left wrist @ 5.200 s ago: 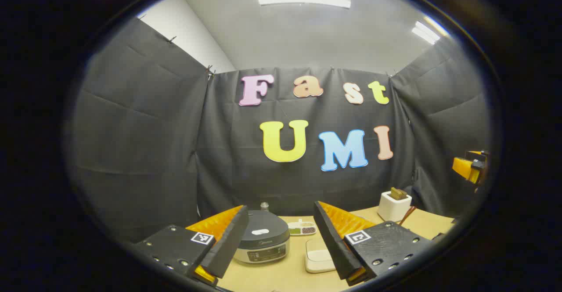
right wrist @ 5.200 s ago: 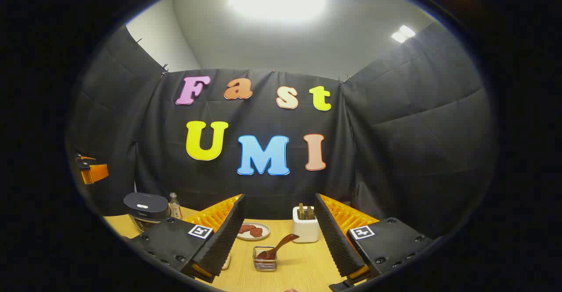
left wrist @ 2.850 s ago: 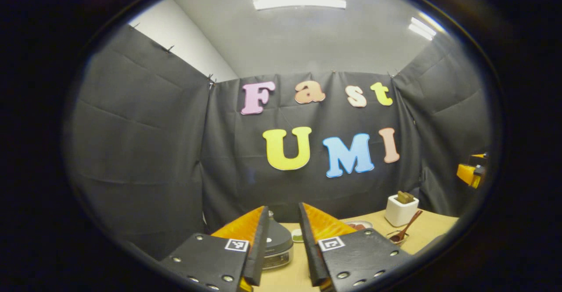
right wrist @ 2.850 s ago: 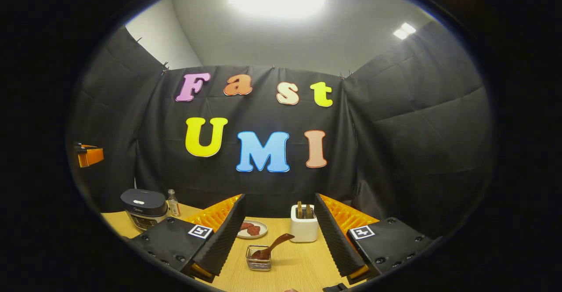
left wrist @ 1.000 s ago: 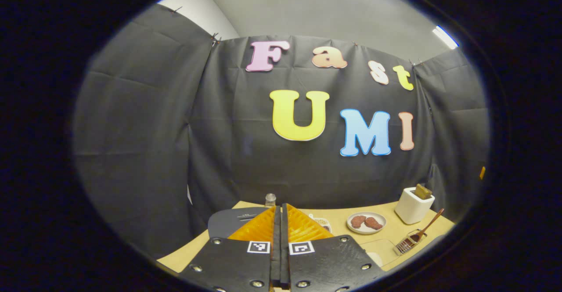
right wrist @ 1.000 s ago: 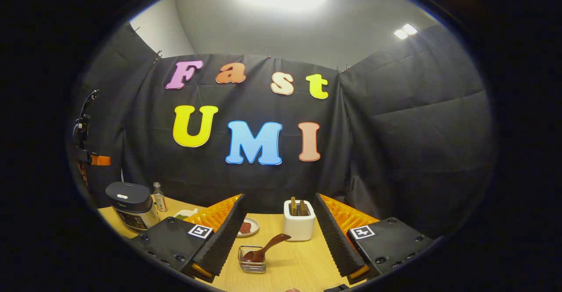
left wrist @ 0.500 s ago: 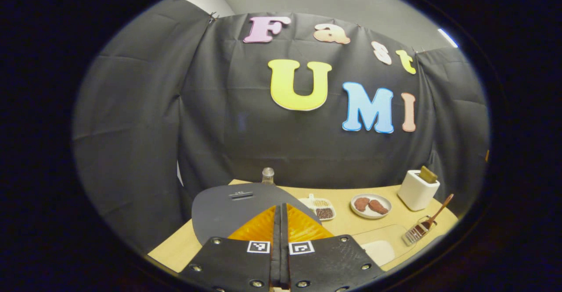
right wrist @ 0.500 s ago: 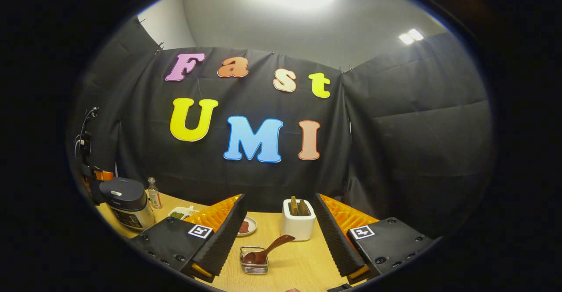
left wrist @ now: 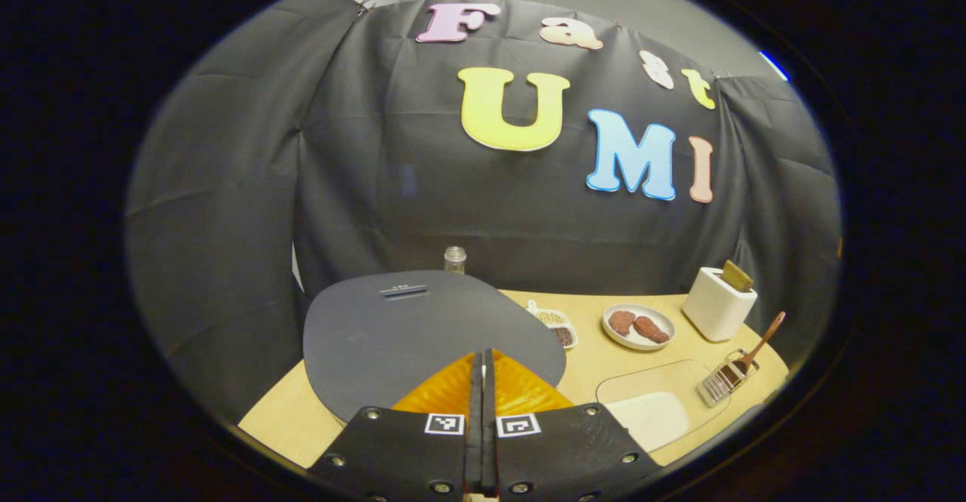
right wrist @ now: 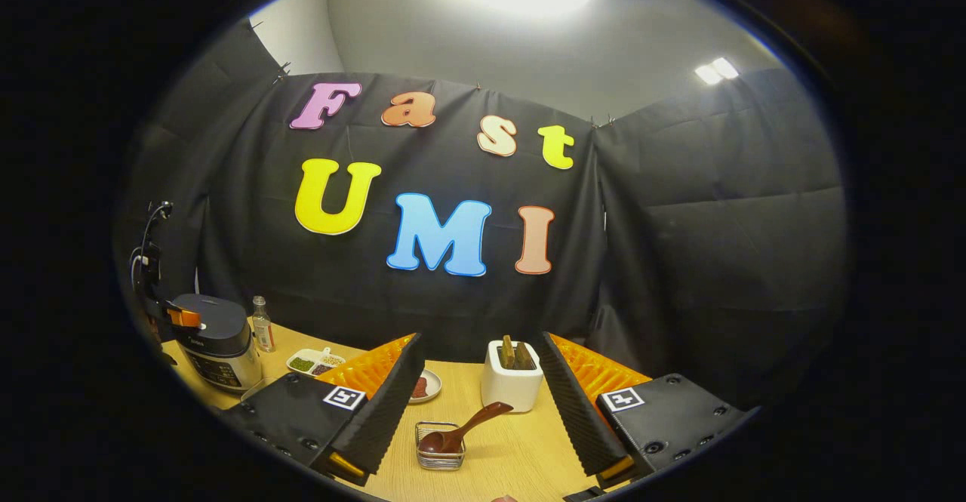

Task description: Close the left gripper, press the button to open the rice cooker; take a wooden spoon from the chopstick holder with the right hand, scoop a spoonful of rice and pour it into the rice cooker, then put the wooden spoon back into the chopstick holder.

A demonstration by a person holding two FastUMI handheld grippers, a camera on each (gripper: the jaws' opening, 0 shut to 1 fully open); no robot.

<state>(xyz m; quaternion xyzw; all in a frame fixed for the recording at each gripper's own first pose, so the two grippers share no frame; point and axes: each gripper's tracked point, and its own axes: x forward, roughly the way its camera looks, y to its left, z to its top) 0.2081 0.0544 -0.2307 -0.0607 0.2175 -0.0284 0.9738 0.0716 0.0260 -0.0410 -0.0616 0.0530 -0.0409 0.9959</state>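
Before me a dark grey rice cooker lid [left wrist: 423,328] sits on the pale wood table [left wrist: 290,423], past it a white chopstick holder [left wrist: 717,312], a reddish-brown wooden spoon [right wrist: 462,431] and a white plate [left wrist: 638,328].

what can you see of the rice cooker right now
The rice cooker is a squat round pot with a dark matte lid and a silvery body carrying a dark front panel. It stands on the wooden table, lid down. The shut left gripper is over the lid's front edge; contact is hidden.
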